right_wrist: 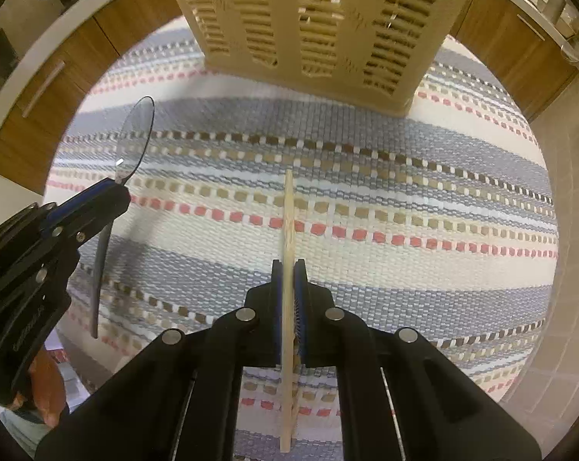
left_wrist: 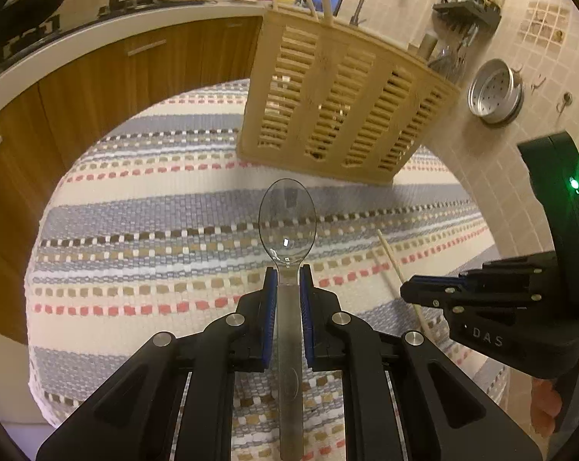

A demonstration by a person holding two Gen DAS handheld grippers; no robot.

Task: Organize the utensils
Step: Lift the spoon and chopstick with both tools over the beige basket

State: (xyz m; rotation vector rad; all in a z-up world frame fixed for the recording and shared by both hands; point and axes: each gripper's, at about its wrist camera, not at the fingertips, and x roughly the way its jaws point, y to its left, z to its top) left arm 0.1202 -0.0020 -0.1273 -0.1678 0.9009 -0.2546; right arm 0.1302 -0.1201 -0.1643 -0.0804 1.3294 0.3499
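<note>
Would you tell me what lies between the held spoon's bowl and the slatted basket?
Only bare striped cloth lies between the spoon and basket, in both wrist views.

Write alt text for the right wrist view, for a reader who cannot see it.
The right gripper is shut on a wooden chopstick above a striped woven cloth. At left, the left gripper holds a clear plastic spoon, and a slatted beige utensil basket stands at the top of the cloth.

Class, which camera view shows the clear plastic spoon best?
The left wrist view: the clear plastic spoon faces the lens, bowl and handle in full. The right wrist view shows it edge-on at the left, partly hidden by the left gripper.
</note>
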